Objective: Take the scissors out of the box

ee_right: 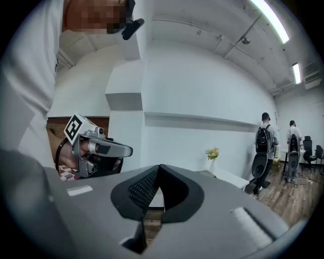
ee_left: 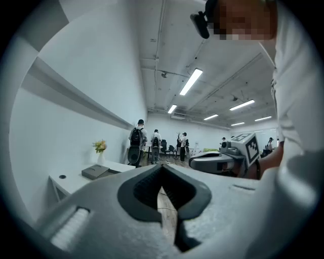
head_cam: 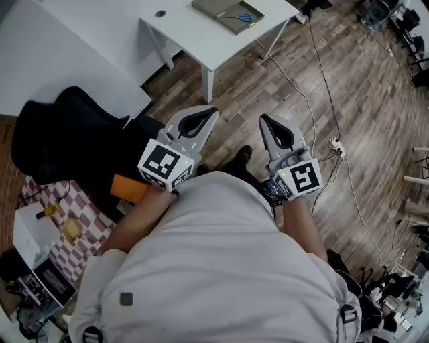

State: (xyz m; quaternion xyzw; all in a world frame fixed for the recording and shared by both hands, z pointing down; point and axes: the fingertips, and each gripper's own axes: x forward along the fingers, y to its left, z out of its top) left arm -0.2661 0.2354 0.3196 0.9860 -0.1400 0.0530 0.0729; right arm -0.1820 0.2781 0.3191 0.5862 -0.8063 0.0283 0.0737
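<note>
On the far white table (head_cam: 208, 37) lies a flat grey-brown box (head_cam: 224, 12), open, with blue-handled scissors (head_cam: 242, 18) in it. Both grippers are held close to my body, well short of the table, and point toward it about level. The left gripper (head_cam: 213, 110) is shut with nothing between its jaws, and so is the right gripper (head_cam: 263, 119). In the left gripper view the shut left gripper (ee_left: 162, 166) points past the box (ee_left: 95, 172) on the table (ee_left: 63, 183), with the right gripper (ee_left: 223, 161) alongside. The right gripper view shows its shut gripper (ee_right: 160, 167) and the left gripper (ee_right: 96, 149) beside it.
A black office chair (head_cam: 74, 141) stands at my left, between me and the table. Cables (head_cam: 322, 114) and a power strip (head_cam: 336, 145) lie on the wood floor to the right. A vase of flowers (ee_left: 100, 147) stands by the box. People with backpacks (ee_left: 136, 144) stand far off.
</note>
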